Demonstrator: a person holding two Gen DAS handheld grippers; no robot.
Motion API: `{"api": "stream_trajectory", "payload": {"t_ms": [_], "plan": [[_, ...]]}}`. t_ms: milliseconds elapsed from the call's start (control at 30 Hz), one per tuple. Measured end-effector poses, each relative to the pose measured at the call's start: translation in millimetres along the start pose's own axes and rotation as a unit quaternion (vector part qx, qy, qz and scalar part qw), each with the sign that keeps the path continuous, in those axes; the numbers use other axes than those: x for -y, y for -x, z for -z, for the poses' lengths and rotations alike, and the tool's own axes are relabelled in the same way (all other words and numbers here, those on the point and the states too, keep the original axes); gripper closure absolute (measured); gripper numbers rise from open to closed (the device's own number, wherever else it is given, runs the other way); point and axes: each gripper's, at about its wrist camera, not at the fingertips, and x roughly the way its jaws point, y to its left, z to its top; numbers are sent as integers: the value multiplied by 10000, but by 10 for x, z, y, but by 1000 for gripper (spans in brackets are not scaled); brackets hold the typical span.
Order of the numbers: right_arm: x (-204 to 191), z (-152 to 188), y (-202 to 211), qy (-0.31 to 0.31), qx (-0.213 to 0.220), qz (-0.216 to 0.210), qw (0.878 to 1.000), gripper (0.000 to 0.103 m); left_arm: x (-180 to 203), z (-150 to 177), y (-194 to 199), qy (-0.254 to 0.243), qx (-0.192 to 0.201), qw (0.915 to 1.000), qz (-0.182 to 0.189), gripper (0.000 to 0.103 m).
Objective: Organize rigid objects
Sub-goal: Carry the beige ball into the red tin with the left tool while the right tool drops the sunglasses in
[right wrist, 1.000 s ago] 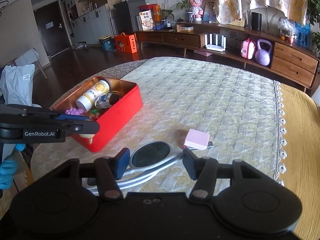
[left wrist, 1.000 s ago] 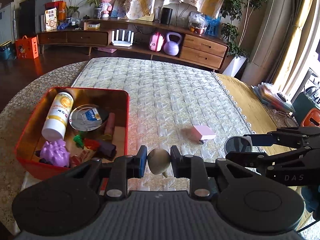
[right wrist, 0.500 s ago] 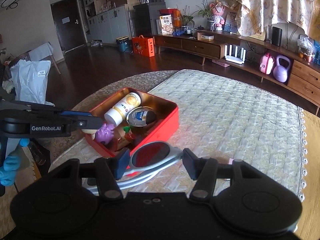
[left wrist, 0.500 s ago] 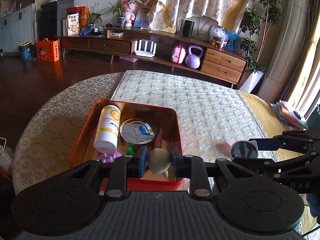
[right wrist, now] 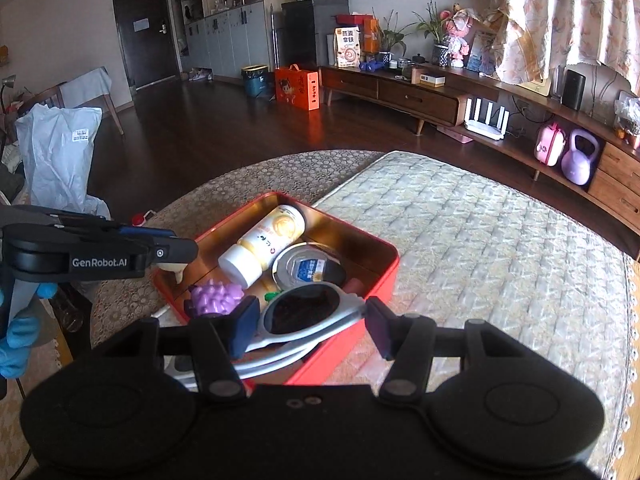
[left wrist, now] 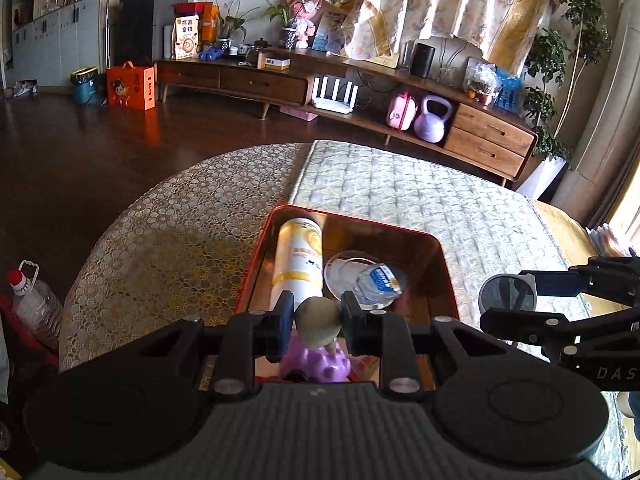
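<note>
Grippers are both sitting over the red tin (left wrist: 444, 264) on the quilted table cover (left wrist: 420, 200). Left gripper (left wrist: 316, 316) is pinching a beige top-shaped piece (left wrist: 317, 322) between its blue pads, jaws pressed in on it, and is holding it above the purple spiky toy (left wrist: 316, 362) at the tin's near end; the right wrist view is showing the piece's pale tip (right wrist: 176, 272) hanging just off the tin's left rim. Right gripper (right wrist: 306, 326) is gripping white-framed sunglasses (right wrist: 304, 314) by the frame, jaws closed onto it at a wide spacing, with a dark lens sitting between the pads over the tin's near right wall. Inside the tin, a white-and-yellow bottle (right wrist: 264, 244) is lying on its side along the left, a round clear lid with a blue label (left wrist: 366, 278) is lying beside it, and a small green piece (right wrist: 271, 295) is showing near the purple toy. A plastic jug with a red cap (left wrist: 30, 300) is standing on the floor left of the table.
</note>
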Motion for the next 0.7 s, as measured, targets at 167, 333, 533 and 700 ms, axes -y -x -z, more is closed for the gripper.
{"api": "stream_trajectory", "payload": {"t_ms": [167, 333, 533, 700], "plan": [[-36, -105, -226, 73, -77, 39, 9999, 46, -63, -53, -175, -42, -64, 10000, -39, 78], [-72, -174, -444, 182, -137, 112, 9997, 46, -77, -71, -336, -143, -139, 9998, -81, 78], [-112, -195, -630, 388, -210, 151, 9989, 46, -101, -65, -477, -200, -220, 9995, -110, 78], [-133, -178, -717, 485, -251, 159, 9984, 46, -107, -73, -568, -203, -255, 9994, -96, 78]]}}
